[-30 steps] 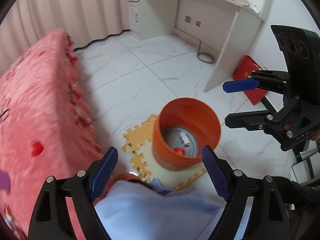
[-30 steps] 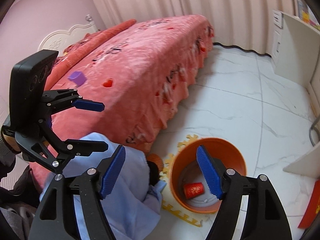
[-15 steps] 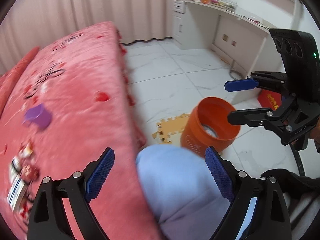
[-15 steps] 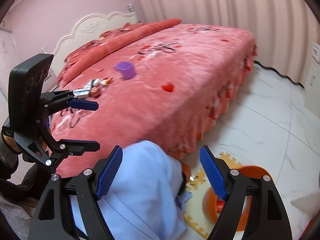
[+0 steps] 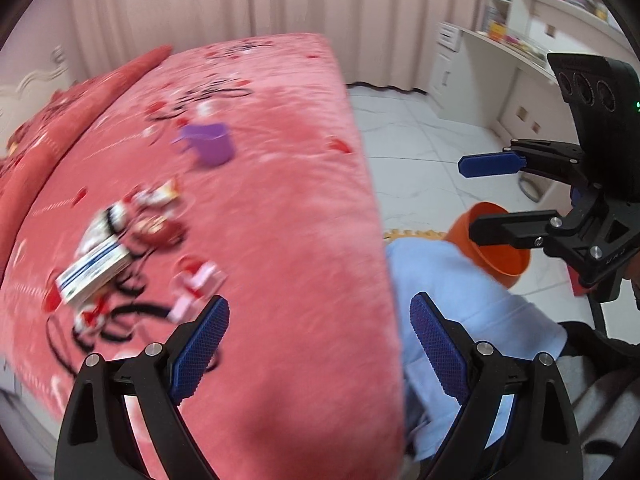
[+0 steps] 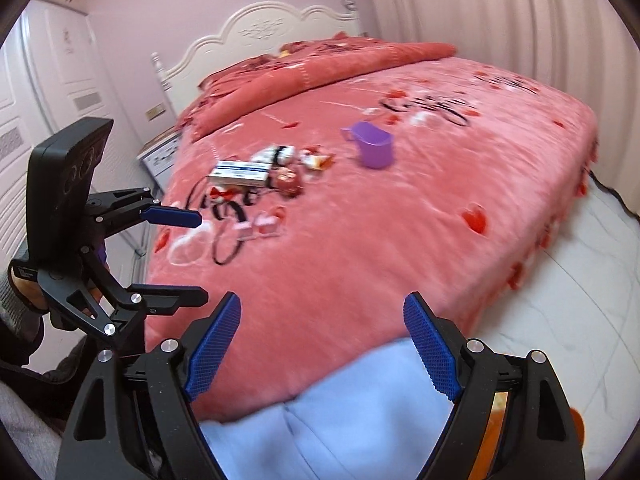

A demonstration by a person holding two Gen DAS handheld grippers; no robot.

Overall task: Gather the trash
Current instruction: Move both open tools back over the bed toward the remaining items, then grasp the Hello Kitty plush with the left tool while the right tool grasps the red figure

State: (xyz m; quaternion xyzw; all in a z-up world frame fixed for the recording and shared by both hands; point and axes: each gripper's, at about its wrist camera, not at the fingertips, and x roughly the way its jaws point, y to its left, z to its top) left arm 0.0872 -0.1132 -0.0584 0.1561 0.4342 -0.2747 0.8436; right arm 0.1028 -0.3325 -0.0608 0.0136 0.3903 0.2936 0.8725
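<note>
Both grippers' fingers stand wide apart with nothing between them. Bed surface ahead: bare pink blanket in the near stretch. Farther in, a white-blue box, small wrappers beside it, and a purple cup just right of the wrappers. Person's light-blue knee sits directly below the right gripper.

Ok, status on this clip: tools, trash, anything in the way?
Left tool open, empty. Right tool open, empty. Trash pile lies untouched on the bed, purple cup beside it. Orange bin on floor; path open.
</note>
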